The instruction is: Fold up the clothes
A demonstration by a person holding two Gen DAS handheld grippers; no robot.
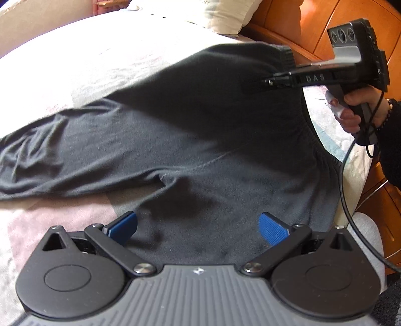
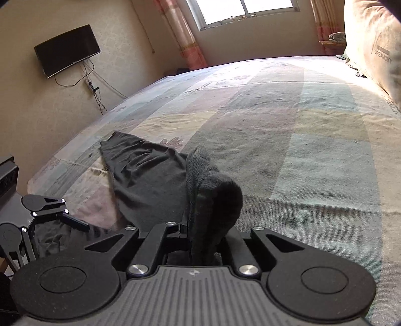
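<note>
My right gripper (image 1: 269, 81) is clamped on the ribbed waistband of the dark grey trousers (image 1: 175, 140), holding that edge up off the bed (image 2: 288, 130) so the cloth drapes down from my closed fingers. My left gripper (image 1: 198, 229) hangs just above the trousers' lower part with its blue pads (image 1: 273, 229) spread wide and nothing between them. The rest of the trousers lies on the bed, one leg (image 2: 140, 160) stretched out toward the bed's foot, wrinkled.

The bed wears a sheet of pale pink, green and cream patches with faint flowers. A large cream pillow (image 2: 373, 45) leans at its head, against an orange wooden headboard (image 1: 308, 22). Beyond the bed a bright window (image 2: 245, 10) stands between pink curtains (image 2: 185, 32), and a dark television (image 2: 67, 50) hangs on the patterned wall, cables trailing below it.
</note>
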